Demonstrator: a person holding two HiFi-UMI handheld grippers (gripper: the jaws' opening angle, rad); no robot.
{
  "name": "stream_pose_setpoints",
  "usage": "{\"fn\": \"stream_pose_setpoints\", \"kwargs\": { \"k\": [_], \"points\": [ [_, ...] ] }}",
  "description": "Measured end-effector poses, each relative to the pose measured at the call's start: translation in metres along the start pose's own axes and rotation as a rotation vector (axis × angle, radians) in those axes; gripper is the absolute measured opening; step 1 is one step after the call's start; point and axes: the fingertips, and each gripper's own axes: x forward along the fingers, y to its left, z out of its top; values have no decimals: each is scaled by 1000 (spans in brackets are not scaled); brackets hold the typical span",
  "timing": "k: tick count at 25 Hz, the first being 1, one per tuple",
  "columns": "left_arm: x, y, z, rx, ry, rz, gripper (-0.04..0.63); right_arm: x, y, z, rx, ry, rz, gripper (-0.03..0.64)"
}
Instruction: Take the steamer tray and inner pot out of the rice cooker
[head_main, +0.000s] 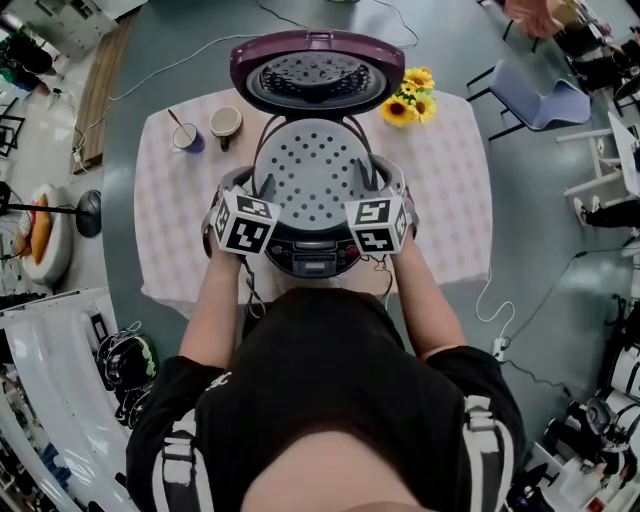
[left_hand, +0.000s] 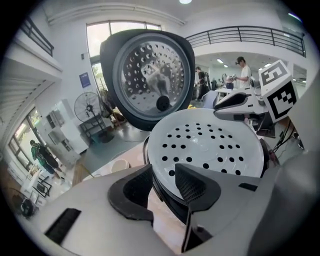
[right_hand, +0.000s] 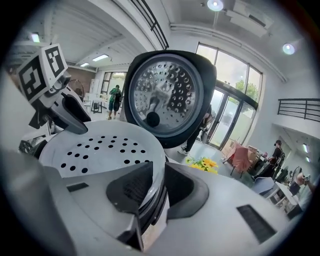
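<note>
Clamping the steamer tray (head_main: 313, 175) by opposite edges, left tongs (left_hand: 162, 181) and right tongs (right_hand: 159, 187), rice cooker (head_main: 315, 258) interior hidden beneath.

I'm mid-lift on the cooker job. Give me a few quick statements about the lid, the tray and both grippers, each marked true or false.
1. The rice cooker's lid stands open. True.
2. The left gripper is empty. False: its jaws clamp the steamer tray's rim.
3. The right gripper grips the steamer tray's rim on the opposite side. True.
4. The sunflowers lie to the left of the lid. False: they lie to its right.
5. The steamer tray is perforated with round holes. True.
</note>
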Motion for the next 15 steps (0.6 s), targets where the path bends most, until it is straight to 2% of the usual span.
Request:
{"fn": "stream_pose_setpoints", "kwargs": {
  "k": [6, 15],
  "points": [
    [-30, 7, 22, -33, -126, 42, 130, -23, -13, 29, 29, -125, -39, 71],
    [-88, 10, 59, -136, -419, 104, 101, -69, -29, 69, 80, -319, -94, 63]
  ]
}}
